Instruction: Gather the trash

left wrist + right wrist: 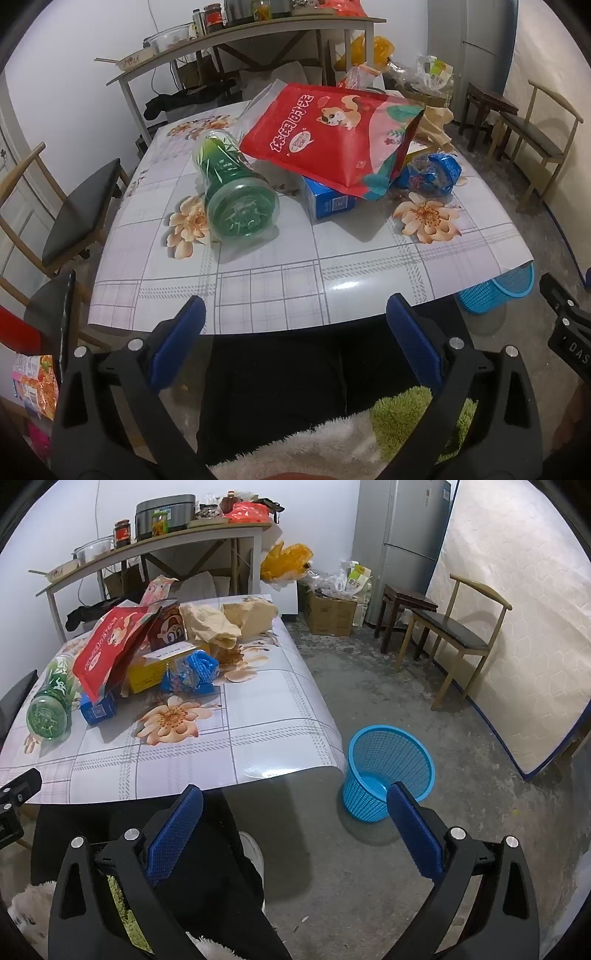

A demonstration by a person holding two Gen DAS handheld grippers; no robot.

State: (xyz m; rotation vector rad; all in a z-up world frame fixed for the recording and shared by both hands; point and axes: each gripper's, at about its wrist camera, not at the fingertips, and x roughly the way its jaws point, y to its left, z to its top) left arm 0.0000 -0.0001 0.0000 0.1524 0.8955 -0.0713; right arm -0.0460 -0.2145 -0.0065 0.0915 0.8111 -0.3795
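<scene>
Hovering short of the table (332,280), left gripper (295,343) has jaws wide apart, nothing between; right gripper (295,827) likewise, empty, near the basket (388,771) on the floor; trash on the table: bottle (236,188) lying, red bag (332,136) on blue box (328,201), blue wrapper (436,173) beside.

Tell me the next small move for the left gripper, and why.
Probably ease the left gripper forward toward the green plastic bottle lying on its side on the floral table. It is the nearest loose piece of trash, with nothing resting on it, and both grippers are open and empty. The blue mesh basket stands empty on the floor at the right.
</scene>
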